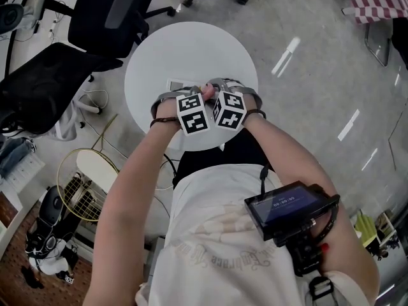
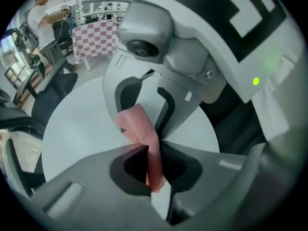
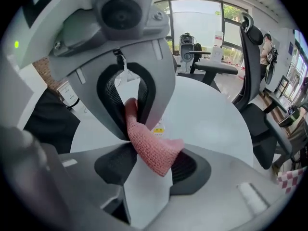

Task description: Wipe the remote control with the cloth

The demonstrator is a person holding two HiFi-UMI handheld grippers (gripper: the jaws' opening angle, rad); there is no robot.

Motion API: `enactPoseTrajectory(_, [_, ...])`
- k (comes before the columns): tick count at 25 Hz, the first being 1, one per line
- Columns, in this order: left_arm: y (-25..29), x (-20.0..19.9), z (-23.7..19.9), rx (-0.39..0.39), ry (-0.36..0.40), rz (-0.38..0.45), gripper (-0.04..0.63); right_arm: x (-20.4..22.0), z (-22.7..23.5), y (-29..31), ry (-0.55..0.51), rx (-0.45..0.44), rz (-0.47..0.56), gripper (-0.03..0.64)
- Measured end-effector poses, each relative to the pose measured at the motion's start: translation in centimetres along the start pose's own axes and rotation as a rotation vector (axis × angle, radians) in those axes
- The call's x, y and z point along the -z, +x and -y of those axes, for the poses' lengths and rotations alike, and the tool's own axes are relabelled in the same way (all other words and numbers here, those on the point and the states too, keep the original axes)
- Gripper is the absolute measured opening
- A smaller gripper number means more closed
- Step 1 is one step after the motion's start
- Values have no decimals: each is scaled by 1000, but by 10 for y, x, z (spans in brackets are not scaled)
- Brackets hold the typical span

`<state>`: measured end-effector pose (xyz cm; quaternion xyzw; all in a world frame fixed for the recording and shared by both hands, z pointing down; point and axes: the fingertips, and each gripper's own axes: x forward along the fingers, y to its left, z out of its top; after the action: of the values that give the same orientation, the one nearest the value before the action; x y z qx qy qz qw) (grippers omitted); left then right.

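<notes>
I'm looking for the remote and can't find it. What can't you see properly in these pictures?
Remote: the head view shows only a flat grey-edged thing on the white table, half behind the left gripper. It is too small to say it's the remote.
Pink cloth: in the head view, mostly covered by the left gripper and right gripper.
Table right under the jaws: in both gripper views, the grippers block it.

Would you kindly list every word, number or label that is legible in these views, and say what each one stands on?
Nothing reads clearly enough to quote.
Chest-mounted screen: a row of digits, too small to read.
Shirt: printed lettering, blurred.
Yellow sticker on the white table: too small to read.
Marker cubes: square patterns, no letters.
</notes>
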<state>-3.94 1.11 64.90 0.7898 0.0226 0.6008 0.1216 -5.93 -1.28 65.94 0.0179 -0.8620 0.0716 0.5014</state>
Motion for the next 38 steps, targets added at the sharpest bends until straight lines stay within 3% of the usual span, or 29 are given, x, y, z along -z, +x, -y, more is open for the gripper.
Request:
enactPoseTrajectory(3, [3, 3, 6, 45, 60, -74, 28, -1, -6, 0, -26, -12, 11, 212])
enactPoseTrajectory(5, [4, 5, 4, 51, 58, -99, 26, -2, -7, 0, -27, -14, 14, 210])
enactPoseTrajectory(13, [0, 28, -18, -13, -134, -78, 26, -6, -1, -1, -36, -13, 21, 204])
enactPoseTrajectory(16, [-3, 41, -24, -43, -192, -51, 26, -4, -1, -2, -57, 0, 14, 107])
enactPoseTrajectory(18, [-7, 47, -28, -51, -234, -5, 26, -2, -1, -2, -55, 2, 21, 97])
enactPoseTrajectory(23, [-16, 50, -31, -76, -283, 90, 28, -3, -2, -3, -25, 0, 50, 138])
enactPoseTrajectory(29, [-17, 40, -32, -43, -343, 152, 28, -13, 4, -5, 93, 0, 102, 268])
enactPoseTrajectory(33, [-27, 39, -41, -30, -554, 227, 28, -24, 6, -1, 230, 37, 131, 384])
enactPoseTrajectory(34, [-30, 39, -42, -27, -576, 231, 28, -27, 7, 0, 242, 53, 132, 397])
enactPoseTrajectory(36, [-32, 38, -42, -18, -570, 223, 28, -31, 10, 3, 250, 84, 119, 399])
enactPoseTrajectory(38, [-32, 37, -42, -8, -563, 217, 28, -30, 12, 7, 240, 112, 83, 344])
